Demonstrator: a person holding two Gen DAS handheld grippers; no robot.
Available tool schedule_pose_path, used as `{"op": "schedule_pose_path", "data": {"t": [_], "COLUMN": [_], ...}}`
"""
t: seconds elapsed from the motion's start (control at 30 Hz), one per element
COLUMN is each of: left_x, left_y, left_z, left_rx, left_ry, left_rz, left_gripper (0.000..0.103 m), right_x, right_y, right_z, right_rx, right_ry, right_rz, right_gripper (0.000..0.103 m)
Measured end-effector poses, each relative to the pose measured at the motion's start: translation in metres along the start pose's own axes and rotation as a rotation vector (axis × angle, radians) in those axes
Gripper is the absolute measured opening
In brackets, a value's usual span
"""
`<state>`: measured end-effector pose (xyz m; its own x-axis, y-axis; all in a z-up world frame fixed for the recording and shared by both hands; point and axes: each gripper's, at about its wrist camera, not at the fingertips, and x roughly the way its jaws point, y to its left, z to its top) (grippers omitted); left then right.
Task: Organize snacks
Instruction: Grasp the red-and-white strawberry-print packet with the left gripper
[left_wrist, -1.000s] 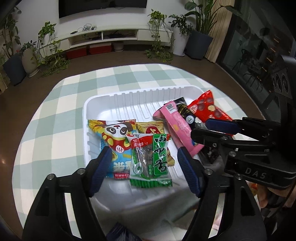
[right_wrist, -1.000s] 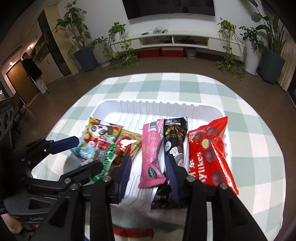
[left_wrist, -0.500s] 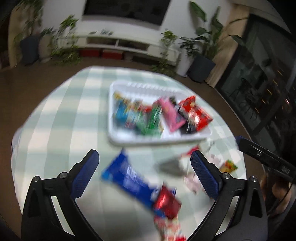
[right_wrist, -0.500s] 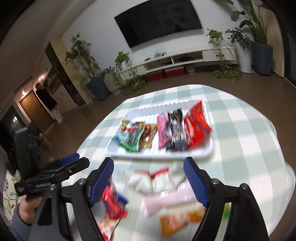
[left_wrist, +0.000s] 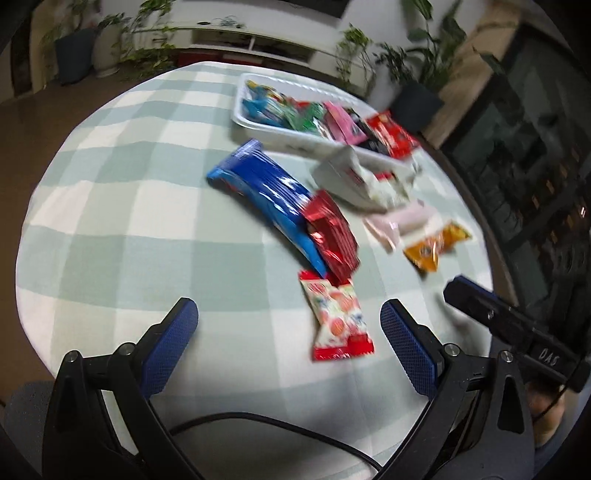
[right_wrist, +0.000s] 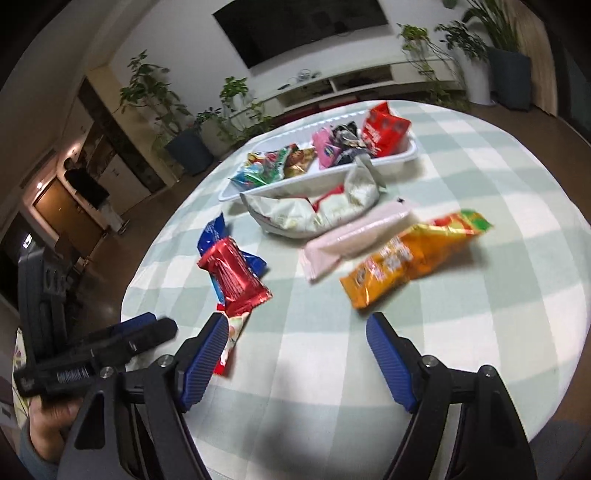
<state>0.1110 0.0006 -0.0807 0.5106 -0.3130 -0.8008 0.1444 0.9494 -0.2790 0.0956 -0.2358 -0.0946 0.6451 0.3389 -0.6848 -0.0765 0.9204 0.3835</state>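
Snack packets lie in two groups on a round table covered with a pale green and white checked cloth (left_wrist: 110, 206). A white rectangular plastic tray (right_wrist: 391, 162) at the far side of the table holds a row of packets, among them a pink wrapper (right_wrist: 325, 151) and a red bag (right_wrist: 384, 129). Loose on the cloth, nearer the cameras: a crumpled white and silver bag (right_wrist: 314, 210) touching the tray's near wall, a long blue packet (left_wrist: 266, 195) partly overlaid by a shiny red foil packet (left_wrist: 332, 232), a white and red strawberry-print packet (left_wrist: 340, 317), a pale pink wrapper (right_wrist: 354, 236) and an orange foil bag (right_wrist: 413, 254). Bare cloth extends along the table's left side and near edge in the left wrist view, and along the right side and near edge in the right wrist view.

One second ago both grippers sat low over the tray, and the right one was narrower; both have since drawn back above the near edge, bringing the loose packets into view.

Left gripper (left_wrist: 288, 343): jaws wide apart, holding nothing, with the strawberry-print packet lying between them on the cloth. Right gripper (right_wrist: 295, 347): jaws wide apart, empty, over bare cloth; its left finger overlaps the strawberry-print packet in the picture, contact uncertain.
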Motion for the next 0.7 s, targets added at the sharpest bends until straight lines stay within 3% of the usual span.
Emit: {"op": "schedule_pose_path", "data": {"t": [0.3,0.53,0.7], "left_x": [0.026,0.044,0.053], "left_y": [-0.041,-0.040,-0.044], "left_z": [-0.006,0.002,0.004], "left_rx": [0.129,0.158,0.194], "left_ry": [0.053,0.077,0.088], "left_rz": [0.139,0.191,0.223], "left_gripper": [0.099,0.083,0.079], "right_x": [-0.015,-0.016,-0.018], "right_y": [-0.005,-0.005,-0.003], "right_z": [-0.008,-0.012,-0.014], "right_rx": [0.010,0.007,-0.003], "right_ry": [-0.033,-0.035,-0.038], "right_rz": [-0.026,-0.018,-0.015], "right_gripper": [0.080,0.080,0.080]}}
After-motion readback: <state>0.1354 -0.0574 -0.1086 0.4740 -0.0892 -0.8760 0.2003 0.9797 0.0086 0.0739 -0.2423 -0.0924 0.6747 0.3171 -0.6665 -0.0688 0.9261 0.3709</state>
